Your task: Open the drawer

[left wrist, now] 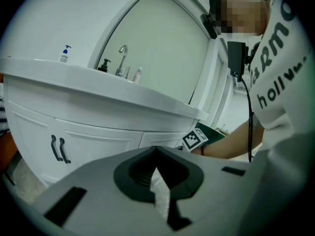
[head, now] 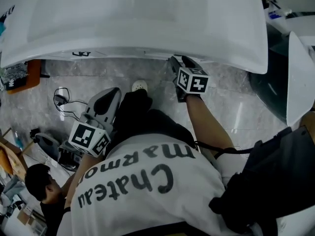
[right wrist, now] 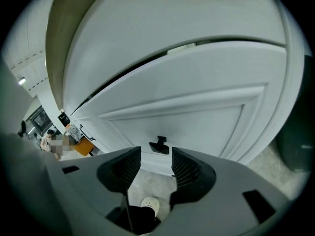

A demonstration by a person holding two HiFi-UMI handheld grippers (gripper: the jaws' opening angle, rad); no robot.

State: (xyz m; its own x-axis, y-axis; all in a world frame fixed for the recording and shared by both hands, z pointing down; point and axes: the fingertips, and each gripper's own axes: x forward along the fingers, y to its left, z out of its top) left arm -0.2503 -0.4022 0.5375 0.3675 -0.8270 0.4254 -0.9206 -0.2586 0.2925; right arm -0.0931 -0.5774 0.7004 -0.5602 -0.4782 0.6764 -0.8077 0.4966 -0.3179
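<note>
A white vanity (head: 147, 28) fills the top of the head view. Its white drawer front (right wrist: 187, 112) carries a small black handle (right wrist: 159, 145). My right gripper (right wrist: 155, 157) is open, and the handle sits just ahead of the gap between its ribbed pads (right wrist: 184, 168), apart from them. Seen from the head, the right gripper (head: 178, 62) reaches under the counter's edge. My left gripper (left wrist: 157, 154) is shut on nothing and hangs back, lower left (head: 109, 96). It faces the cabinet doors with two black pull handles (left wrist: 59, 149).
A faucet (left wrist: 122, 53) and small bottles (left wrist: 64, 53) stand on the counter. On the marble floor lie a cable (head: 61, 100) and my white shoe (head: 140, 86). Another person (head: 39, 183) crouches at lower left. A dark green object (head: 275, 87) stands right of the vanity.
</note>
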